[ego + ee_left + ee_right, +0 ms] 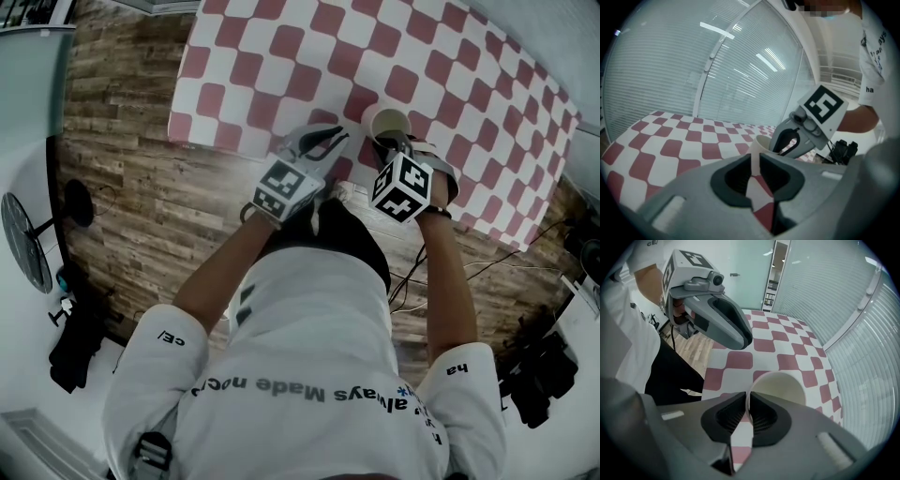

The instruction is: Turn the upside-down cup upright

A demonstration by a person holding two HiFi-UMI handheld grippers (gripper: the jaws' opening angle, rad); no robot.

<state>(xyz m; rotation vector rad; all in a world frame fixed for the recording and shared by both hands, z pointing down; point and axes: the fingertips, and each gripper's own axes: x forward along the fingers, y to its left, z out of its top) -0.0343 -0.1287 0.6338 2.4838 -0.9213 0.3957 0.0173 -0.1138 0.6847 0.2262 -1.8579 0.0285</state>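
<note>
cup (780, 386) upright, mouth up, right fingers (732, 414) pinching rim, left fingers (737, 182) barely apart, empty

a desk (217, 139) under a red-and-white checked cloth (281, 56) stands on a floor (141, 197) of mixed brown wood planks. a black fan (21, 239) stands at the floor's left edge, with dark bags (73, 342) near it. thin cables (487, 267) trail across the floor on the right, close to more black gear (539, 380). behind the desk curves a glass wall (754, 56) lined with pale blinds (656, 79), which catch bright streaks of strip light (717, 30). a doorway (771, 277) opens onto a lit corridor.
</note>
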